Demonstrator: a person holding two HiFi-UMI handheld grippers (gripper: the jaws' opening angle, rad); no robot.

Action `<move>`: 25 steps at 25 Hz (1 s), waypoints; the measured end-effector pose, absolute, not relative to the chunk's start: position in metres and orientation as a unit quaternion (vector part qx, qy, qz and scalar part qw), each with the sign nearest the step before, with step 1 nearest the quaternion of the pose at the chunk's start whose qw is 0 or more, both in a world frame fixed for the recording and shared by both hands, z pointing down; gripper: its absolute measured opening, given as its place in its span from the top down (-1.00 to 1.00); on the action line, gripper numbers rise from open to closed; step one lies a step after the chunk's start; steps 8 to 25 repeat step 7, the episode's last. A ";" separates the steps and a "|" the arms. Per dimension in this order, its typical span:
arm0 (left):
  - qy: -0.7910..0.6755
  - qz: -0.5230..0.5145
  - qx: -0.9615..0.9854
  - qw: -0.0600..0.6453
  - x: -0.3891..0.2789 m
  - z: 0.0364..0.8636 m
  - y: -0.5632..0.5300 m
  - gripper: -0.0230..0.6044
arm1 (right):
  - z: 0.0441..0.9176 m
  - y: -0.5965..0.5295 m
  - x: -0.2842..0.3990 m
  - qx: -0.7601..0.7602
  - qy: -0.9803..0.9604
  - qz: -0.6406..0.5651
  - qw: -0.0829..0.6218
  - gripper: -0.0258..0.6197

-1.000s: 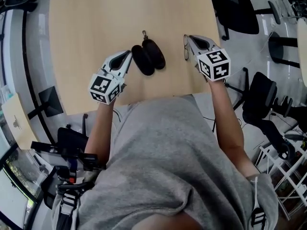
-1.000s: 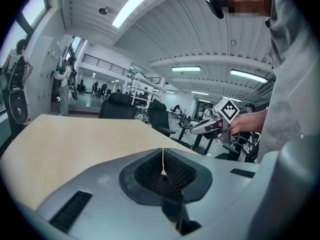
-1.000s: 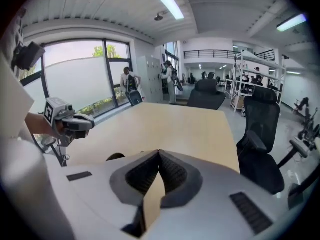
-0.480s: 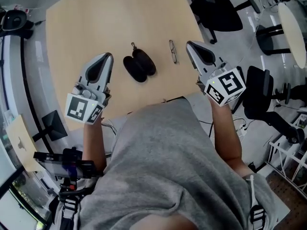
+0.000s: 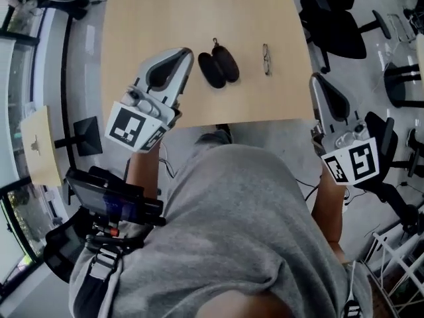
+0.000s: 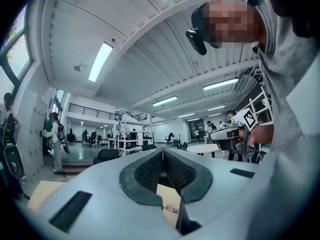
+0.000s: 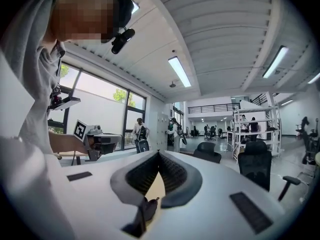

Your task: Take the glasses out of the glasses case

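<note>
The black glasses case (image 5: 218, 67) lies open on the wooden table (image 5: 146, 18), its two halves side by side. The glasses (image 5: 265, 58) rest folded on the table to the right of the case, apart from it. My left gripper (image 5: 187, 53) is held up over the table's near edge, left of the case, jaws shut and empty (image 6: 163, 151). Off the table's right corner my right gripper (image 5: 315, 78) is also lifted, shut and empty (image 7: 159, 154). Below the left jaws the glasses (image 6: 171, 209) show; below the right jaws the case (image 7: 148, 206) shows.
Black office chairs (image 5: 334, 18) stand to the right of the table. A monitor stand (image 5: 79, 136) and a device (image 5: 109, 201) are at the left of the person's grey shirt (image 5: 232, 230). In the gripper views, people and shelves stand far across the hall.
Both grippers have lifted off the table and drawn back toward the person. The right one has left the glasses lying on the table. The case has not moved.
</note>
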State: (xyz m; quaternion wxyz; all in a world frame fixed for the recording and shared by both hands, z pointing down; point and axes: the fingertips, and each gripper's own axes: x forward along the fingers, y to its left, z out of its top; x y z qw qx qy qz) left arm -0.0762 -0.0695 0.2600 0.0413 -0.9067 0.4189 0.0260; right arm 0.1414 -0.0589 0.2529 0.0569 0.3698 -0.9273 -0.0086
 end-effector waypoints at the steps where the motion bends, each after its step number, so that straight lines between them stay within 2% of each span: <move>1: 0.421 0.026 -0.906 0.043 -0.071 0.260 -0.057 0.90 | 0.254 -0.044 0.144 0.366 -0.929 -0.010 0.056 0.90; 7: 0.429 0.033 -0.901 0.046 -0.040 0.258 0.042 0.90 | 0.262 0.064 0.158 0.335 -0.940 -0.004 0.070 0.90; 25: 0.429 0.033 -0.901 0.046 -0.040 0.258 0.042 0.90 | 0.262 0.064 0.158 0.335 -0.940 -0.004 0.070 0.90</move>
